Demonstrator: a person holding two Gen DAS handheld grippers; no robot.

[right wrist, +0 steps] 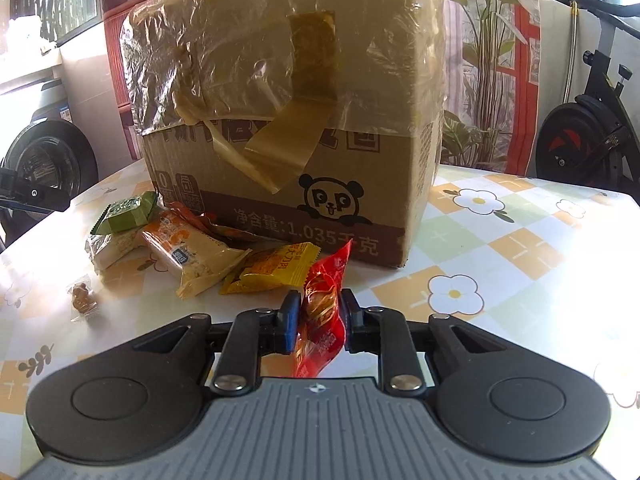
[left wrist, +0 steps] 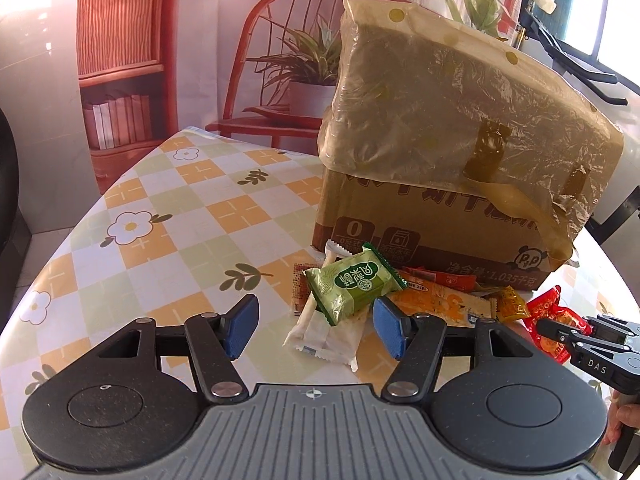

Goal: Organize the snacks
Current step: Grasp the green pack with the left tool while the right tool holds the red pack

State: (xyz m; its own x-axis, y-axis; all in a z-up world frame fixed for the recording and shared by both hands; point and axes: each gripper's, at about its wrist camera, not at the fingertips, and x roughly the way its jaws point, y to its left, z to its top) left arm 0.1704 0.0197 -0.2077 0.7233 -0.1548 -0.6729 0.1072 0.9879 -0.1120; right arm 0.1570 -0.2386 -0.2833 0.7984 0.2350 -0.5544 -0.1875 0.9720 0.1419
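Observation:
A pile of snack packets lies on the table in front of a cardboard box with a panda logo and plastic over its top. My left gripper is open, its blue pads either side of a white packet and just below a green packet. My right gripper is shut on a red snack packet, held upright just above the table. An orange and white packet and a yellow packet lie beside it.
A small clear-wrapped brown sweet lies apart at the left. The flowered tablecloth covers a round table. A chair-and-plant backdrop stands behind. An exercise bike is at the far right.

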